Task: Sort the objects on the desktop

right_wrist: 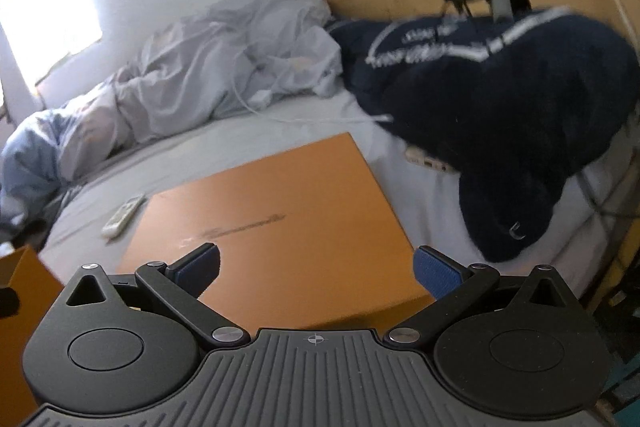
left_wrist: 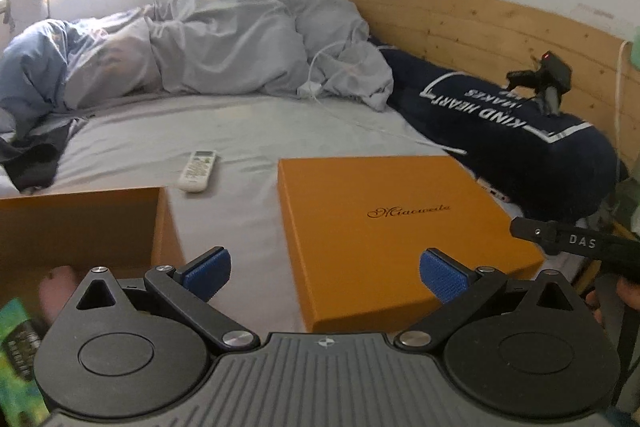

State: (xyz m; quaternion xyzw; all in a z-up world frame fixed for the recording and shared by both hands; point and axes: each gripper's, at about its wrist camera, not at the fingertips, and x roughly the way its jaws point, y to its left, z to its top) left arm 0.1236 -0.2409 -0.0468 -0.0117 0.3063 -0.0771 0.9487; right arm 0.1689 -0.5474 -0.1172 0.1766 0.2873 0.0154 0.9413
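An orange box lid [left_wrist: 392, 223] with script lettering lies flat on the grey bed sheet [left_wrist: 240, 131]; it also shows in the right wrist view [right_wrist: 280, 223]. An open orange box [left_wrist: 80, 227] stands at the left, its corner also in the right wrist view [right_wrist: 20, 275]. A white remote control [left_wrist: 198, 171] lies on the sheet between them, and shows in the right wrist view [right_wrist: 124, 215]. My left gripper [left_wrist: 325, 275] is open and empty, above the lid's near left edge. My right gripper [right_wrist: 316, 271] is open and empty, over the lid's near edge.
A crumpled grey duvet [left_wrist: 224, 43] lies at the back. A dark navy pillow [left_wrist: 520, 131] with white lettering lies against the wooden headboard [left_wrist: 480, 23], with a small black device [left_wrist: 548, 75] on it. A white cable [left_wrist: 360, 115] crosses the sheet. A green packet [left_wrist: 16, 359] is at lower left.
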